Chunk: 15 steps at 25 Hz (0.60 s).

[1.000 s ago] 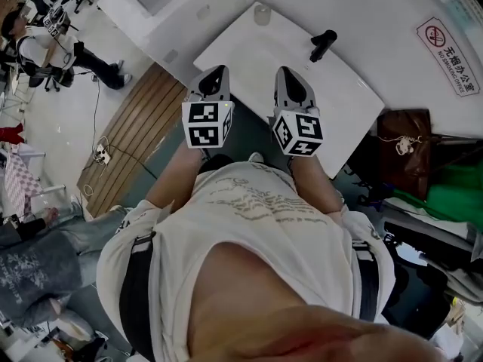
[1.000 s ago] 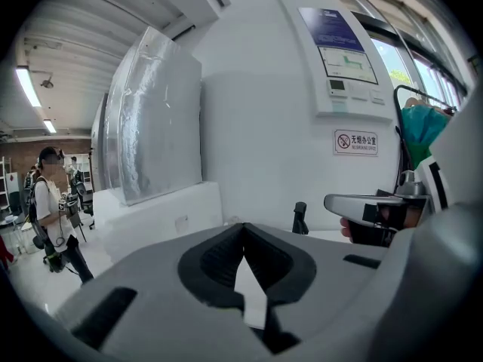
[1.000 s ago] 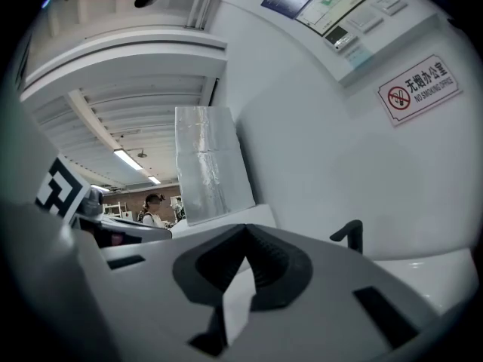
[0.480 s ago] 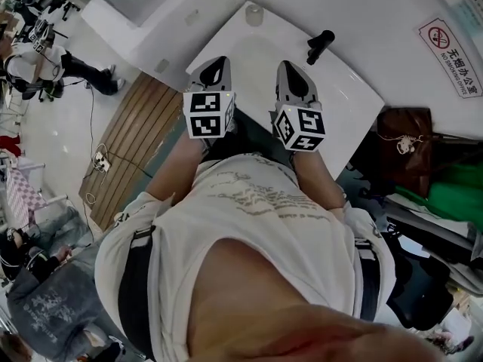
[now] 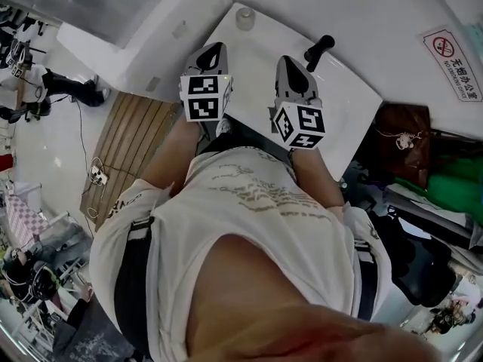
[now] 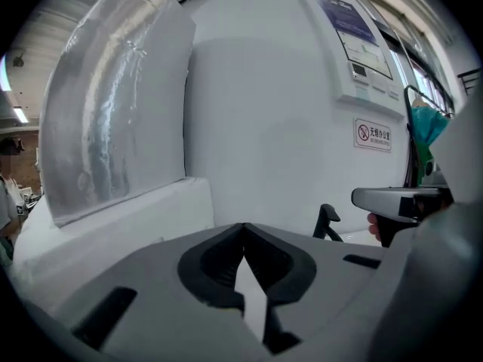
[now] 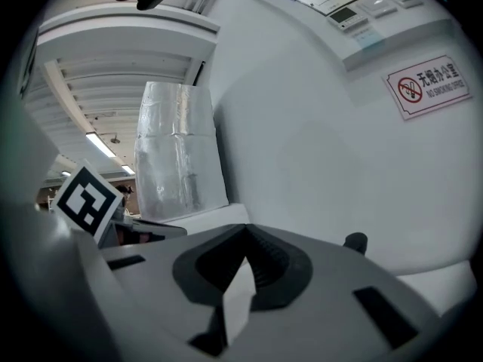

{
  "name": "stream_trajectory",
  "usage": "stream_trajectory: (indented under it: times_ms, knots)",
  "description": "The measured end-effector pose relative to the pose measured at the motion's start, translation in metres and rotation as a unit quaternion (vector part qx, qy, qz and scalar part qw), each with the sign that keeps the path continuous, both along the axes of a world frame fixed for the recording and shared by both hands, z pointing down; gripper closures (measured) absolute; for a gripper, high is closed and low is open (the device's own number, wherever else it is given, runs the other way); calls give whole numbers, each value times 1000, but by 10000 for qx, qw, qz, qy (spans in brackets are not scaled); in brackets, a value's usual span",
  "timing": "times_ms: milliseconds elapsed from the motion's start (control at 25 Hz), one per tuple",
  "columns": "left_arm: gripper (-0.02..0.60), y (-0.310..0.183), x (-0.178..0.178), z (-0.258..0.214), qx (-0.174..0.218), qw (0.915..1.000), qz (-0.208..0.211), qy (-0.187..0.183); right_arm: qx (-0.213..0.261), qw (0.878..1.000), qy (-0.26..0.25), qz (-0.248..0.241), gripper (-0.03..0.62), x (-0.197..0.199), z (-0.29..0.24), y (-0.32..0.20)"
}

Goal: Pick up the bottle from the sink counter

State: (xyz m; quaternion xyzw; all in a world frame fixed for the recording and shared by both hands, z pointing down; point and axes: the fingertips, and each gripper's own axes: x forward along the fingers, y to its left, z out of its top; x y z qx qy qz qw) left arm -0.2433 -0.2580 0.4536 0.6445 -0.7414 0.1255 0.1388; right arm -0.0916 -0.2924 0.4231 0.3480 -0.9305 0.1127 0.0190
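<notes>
Over the tabletop's [image 5: 256, 55] near edge, left hand-held gripper [image 5: 214, 51] and right hand-held gripper [image 5: 288, 65] hover clenched, both empty. The bottle [image 5: 244, 17] stands untouched at the far left corner, so the whole pickup lies ahead.

Sink counter [image 5: 355, 104] set into a wall corner, with two grippers held above it.
The bottle [image 5: 244, 17] is stood on the counter's far left corner, against the wall. The faucet [image 5: 318, 51] is mounted at the far edge, to the right of the bottle. The left gripper [image 5: 214, 49] and right gripper [image 5: 289, 65] are held side by side over the counter, the left nearer the bottle, the right just before the faucet. A sign [image 5: 451, 62] is fixed on the wall at right, and a bag [image 5: 404, 145] is placed below it, beside the counter's right end. Wooden decking [image 5: 124, 153] is laid on the floor at left.
</notes>
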Motion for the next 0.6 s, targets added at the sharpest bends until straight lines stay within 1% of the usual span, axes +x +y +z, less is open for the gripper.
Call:
stream_trajectory:
  times_ms: [160,240,360,440,480,600]
  knots:
    - [560,-27,-17,4,31,9997,225,8,3,9997,103,237,571,-4,2,-12]
    - [560,-38,-22,6,109,9992,385,-55,20,9992,137,365,571,-4,2,-16]
    - [560,-54,-24,8,307,9969,646,-342,8,9982,175,579,571,-1,2,-19]
    - [560,-63,-23,15,344,9951,784,-489,6,9972,232,714,571,2,3,-20]
    - [559,-68,-24,21,311,9949,822,-495,8,9967,264,770,571,3,4,-20]
    - [558,-79,-26,41,160,9953,888,-340,6,9951,348,922,569,7,7,-22]
